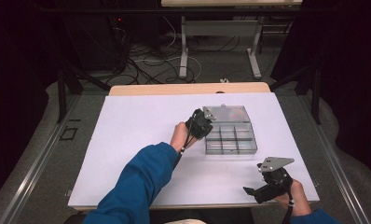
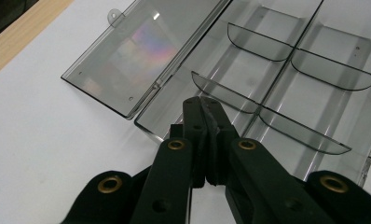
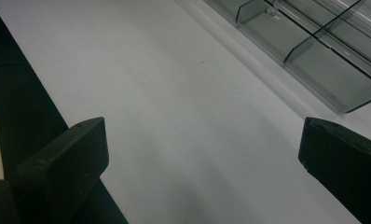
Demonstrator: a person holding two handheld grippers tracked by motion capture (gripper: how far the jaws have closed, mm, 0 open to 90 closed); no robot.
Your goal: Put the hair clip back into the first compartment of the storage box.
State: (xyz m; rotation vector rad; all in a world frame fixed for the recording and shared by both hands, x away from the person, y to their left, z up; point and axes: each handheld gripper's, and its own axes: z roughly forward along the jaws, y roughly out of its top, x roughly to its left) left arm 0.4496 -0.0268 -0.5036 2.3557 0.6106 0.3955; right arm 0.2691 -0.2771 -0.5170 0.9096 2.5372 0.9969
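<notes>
A clear grey plastic compartment box (image 1: 231,139) lies on the white table top, its lid (image 1: 226,113) swung open flat behind it. In the left gripper view, curved dividers split the box (image 2: 286,88) into several empty cells, and the lid (image 2: 141,56) lies to the left. My left gripper (image 2: 203,101) is shut with nothing between its jaws, its tips just over the box's near corner cell. From above, the left gripper (image 1: 210,127) sits at the box's left edge. My right gripper (image 1: 252,191) rests near the table's front right. It is open (image 3: 200,140) over bare table, the box (image 3: 314,51) farther off.
The white table top (image 1: 137,140) has free room left of and in front of the box. A wooden strip (image 1: 188,88) runs along the far edge. Beyond it are cables and another table's legs (image 1: 183,46) on the floor. A blue sleeve (image 1: 137,186) crosses the front middle.
</notes>
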